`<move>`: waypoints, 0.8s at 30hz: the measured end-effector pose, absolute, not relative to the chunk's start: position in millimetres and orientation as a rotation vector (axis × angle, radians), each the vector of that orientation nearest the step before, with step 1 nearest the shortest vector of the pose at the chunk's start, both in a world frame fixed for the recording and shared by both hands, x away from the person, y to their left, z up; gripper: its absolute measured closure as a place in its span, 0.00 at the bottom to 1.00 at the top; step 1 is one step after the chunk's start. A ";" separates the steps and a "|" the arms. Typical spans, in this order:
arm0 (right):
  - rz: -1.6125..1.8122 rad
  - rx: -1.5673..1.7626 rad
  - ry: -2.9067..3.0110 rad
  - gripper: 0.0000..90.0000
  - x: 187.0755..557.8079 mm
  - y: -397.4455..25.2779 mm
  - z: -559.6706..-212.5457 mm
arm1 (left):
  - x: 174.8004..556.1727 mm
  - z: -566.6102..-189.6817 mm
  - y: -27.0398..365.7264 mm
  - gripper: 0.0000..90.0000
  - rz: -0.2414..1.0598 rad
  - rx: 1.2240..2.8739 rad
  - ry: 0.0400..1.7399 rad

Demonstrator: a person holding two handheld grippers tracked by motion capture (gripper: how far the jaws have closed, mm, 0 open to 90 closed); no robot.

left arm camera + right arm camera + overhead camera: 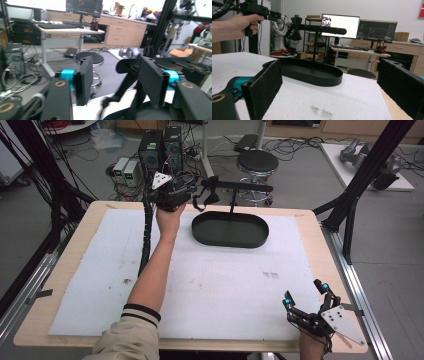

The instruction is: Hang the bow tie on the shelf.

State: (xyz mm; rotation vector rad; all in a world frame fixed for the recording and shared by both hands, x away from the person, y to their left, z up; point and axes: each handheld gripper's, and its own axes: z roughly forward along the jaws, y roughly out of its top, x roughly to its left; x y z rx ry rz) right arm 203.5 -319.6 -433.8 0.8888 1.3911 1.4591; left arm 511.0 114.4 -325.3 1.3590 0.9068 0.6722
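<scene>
So the left hand-held gripper (196,195), jaws spread, reaches the stand's hook (212,197) at upper centre; nothing gripped yet. The right hand-held gripper (306,294) waits spread, lower right.

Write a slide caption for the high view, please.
Left tool raised at the black stand's hook end above its oval tray; right tool waits open.

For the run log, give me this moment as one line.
left gripper: open, raised at the stand's bar end | right gripper: open, idle near table's front right corner | oval tray: empty
</scene>
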 end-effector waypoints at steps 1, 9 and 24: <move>1.459 0.889 1.389 0.06 203.3 -319.7 -433.8 | 508.5 -324.4 116.4 0.45 0.689 1.354 0.898; 1.455 0.885 1.383 0.06 202.4 -319.2 -433.3 | 473.8 -312.9 137.1 0.22 0.767 1.358 0.815; 1.443 0.932 1.338 0.06 201.7 -321.5 -432.5 | 346.3 -290.8 204.9 0.15 0.871 1.298 0.755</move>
